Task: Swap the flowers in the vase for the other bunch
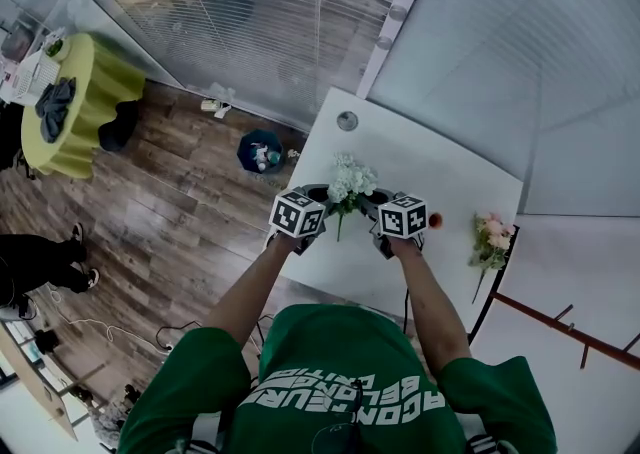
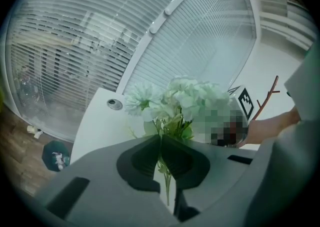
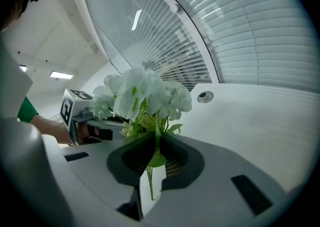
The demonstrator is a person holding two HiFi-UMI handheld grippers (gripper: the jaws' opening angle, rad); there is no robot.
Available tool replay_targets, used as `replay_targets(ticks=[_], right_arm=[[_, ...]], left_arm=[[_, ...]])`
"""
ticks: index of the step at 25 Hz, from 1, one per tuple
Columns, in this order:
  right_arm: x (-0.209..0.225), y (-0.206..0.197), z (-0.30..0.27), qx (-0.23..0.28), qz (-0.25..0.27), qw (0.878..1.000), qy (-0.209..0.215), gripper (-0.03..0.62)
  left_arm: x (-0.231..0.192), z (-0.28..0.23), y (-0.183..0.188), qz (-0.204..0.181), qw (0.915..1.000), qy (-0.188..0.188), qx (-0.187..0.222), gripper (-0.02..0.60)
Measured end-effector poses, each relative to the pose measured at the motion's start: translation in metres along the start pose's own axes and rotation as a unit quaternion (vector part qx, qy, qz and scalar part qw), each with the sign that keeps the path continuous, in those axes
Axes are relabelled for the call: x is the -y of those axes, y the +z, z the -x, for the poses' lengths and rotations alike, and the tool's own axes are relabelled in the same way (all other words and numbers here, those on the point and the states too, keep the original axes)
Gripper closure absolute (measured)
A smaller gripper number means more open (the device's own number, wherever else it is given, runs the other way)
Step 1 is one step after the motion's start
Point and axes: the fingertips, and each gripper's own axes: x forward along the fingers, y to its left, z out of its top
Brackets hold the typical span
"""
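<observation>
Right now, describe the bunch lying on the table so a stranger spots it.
Start at the white table, then go to its right edge. The pink bunch lies flat there, untouched; the white bunch is gripped by the left claw and right claw.

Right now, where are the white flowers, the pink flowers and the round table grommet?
white flowers (image 1: 352,180), head view, blossom heads.
pink flowers (image 1: 493,234), head view, blossom heads.
table grommet (image 1: 347,121), head view, centre.

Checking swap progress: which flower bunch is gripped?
The white bunch, its stems clamped by the left gripper and right gripper. The pink bunch lies loose on the table, to the right.
</observation>
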Motion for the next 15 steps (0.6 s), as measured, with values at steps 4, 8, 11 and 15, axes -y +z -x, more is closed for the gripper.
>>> replay_targets(ticks=[4, 8, 11, 15], right_arm=[[0.008, -0.003, -0.006, -0.002, -0.010, 1.000, -0.007, 0.555], [0.021, -0.007, -0.012, -0.005, -0.024, 1.000, -0.018, 0.556], [0.030, -0.011, -0.018, -0.008, -0.037, 0.999, -0.025, 0.555], [0.042, -0.018, -0.027, -0.018, -0.052, 0.998, -0.035, 0.556]], left_arm=[[-0.008, -0.007, -0.003, 0.002, 1.0000, 0.002, -0.008, 0.568], [-0.016, -0.017, -0.006, 0.003, 0.9998, 0.004, -0.022, 0.568], [-0.023, -0.024, -0.010, 0.005, 0.9994, 0.007, -0.033, 0.568], [-0.032, -0.033, -0.015, 0.007, 0.9986, 0.016, -0.051, 0.568]])
